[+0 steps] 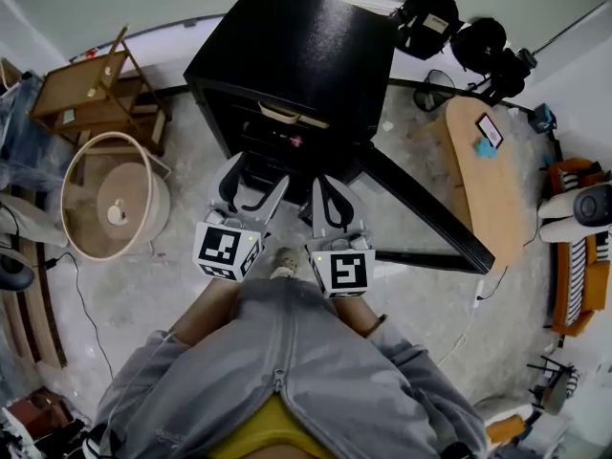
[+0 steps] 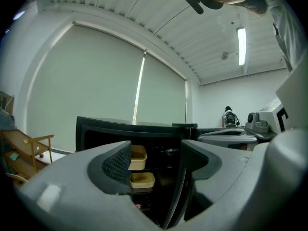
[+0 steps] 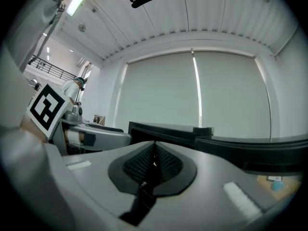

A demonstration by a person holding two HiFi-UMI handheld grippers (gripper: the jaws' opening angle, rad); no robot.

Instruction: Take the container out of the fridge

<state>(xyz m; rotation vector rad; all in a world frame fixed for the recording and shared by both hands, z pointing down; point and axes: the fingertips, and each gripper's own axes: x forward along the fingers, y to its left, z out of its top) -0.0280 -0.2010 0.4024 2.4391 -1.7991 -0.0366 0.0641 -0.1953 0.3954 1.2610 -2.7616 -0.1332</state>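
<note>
Left gripper (image 2: 156, 154), jaws apart and empty, faces the open black box-shaped fridge (image 1: 287, 51) holding a tan plastic container (image 2: 143, 179). Right gripper (image 3: 154, 155): jaws together, empty.

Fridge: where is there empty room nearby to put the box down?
The fridge's black top is bare. So is the floor between the fridge and the round wooden tub, and most of the oval table. The corner with the bags is crowded.

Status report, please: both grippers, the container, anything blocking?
Left gripper open, empty, aimed into the fridge. Right gripper shut, empty. Two tan containers on shelves inside, untouched. Fridge door open, path looks clear.
</note>
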